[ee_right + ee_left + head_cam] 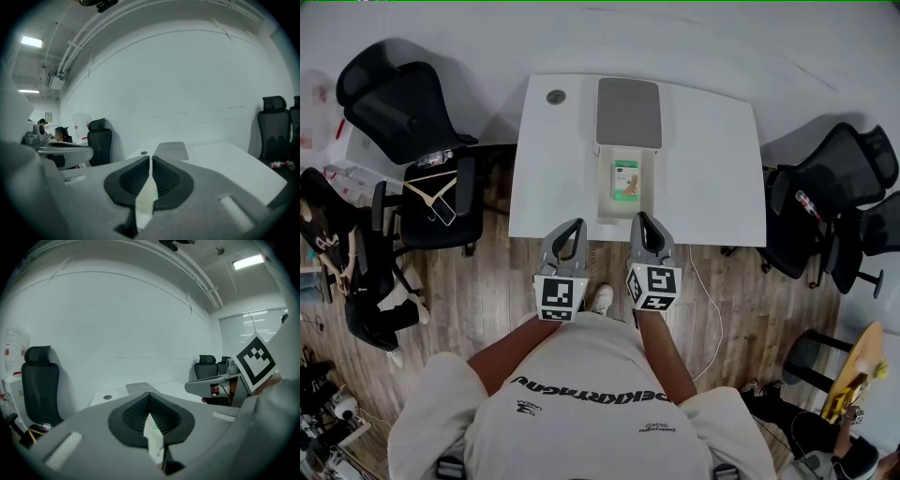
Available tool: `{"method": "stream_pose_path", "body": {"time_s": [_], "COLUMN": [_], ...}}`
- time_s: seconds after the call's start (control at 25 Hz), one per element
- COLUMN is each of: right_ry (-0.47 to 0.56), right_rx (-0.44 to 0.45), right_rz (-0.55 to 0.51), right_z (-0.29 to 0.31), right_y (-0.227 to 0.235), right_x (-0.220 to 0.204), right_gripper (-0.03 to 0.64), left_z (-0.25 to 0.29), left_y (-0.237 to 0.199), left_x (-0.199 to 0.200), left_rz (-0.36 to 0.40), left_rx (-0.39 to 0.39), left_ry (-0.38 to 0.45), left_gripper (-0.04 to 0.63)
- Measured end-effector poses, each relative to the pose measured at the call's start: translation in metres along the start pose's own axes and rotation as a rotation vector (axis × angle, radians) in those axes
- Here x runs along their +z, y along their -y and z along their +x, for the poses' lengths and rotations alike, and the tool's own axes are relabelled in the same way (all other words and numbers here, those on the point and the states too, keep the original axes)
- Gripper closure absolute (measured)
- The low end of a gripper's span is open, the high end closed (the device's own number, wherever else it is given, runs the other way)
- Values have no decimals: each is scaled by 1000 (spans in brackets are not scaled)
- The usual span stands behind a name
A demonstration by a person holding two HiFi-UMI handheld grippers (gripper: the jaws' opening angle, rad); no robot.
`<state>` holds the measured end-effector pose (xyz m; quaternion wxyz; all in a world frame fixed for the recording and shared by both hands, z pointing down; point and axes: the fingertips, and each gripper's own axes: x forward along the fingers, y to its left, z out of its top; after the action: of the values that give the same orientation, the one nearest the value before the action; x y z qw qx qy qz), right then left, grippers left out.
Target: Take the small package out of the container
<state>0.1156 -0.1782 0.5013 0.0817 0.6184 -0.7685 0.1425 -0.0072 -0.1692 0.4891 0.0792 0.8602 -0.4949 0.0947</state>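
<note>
A: Status?
B: Approach step. Small green-and-white package lies untouched in the open white rectangular container on the white table. Left gripper and right gripper sit at its near end, both claws pressed together, empty.
A: Next?
B: Probably spread one claw, reach in, pinch the package, lift clear.

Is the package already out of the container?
No, the head view shows the package lying inside the container.
</note>
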Motion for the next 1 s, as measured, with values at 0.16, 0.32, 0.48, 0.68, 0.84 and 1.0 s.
{"method": "stream_pose_path", "body": {"time_s": [0.16,0.32,0.48,0.68,0.84,1.0], "right_ry": [-23,-60,-103,-150,-190,-218], "right_rx": [7,7,1,-7,-10,-14], "right_rz": [3,-1,-5,-3,-3,-4], "right_z": [13,27,40,54,66,75], "right_y": [3,10,18,28,34,38], "right_x": [-7,-19,-35,-48,-59,-68], "right_gripper": [598,577,556,512,485,453], "left_z": [8,15,21,28,30,33], "left_y": [-5,-8,-8,-7,-9,-9], "left_x": [-5,-9,-14,-17,-21,-25], "left_rz": [-5,-9,-17,-18,-19,-19], "left_rx": [6,10,9,4,6,6], "left_ry": [-14,-26,-37,-49,-63,-71], "left_gripper": [597,597,597,597,597,597]}}
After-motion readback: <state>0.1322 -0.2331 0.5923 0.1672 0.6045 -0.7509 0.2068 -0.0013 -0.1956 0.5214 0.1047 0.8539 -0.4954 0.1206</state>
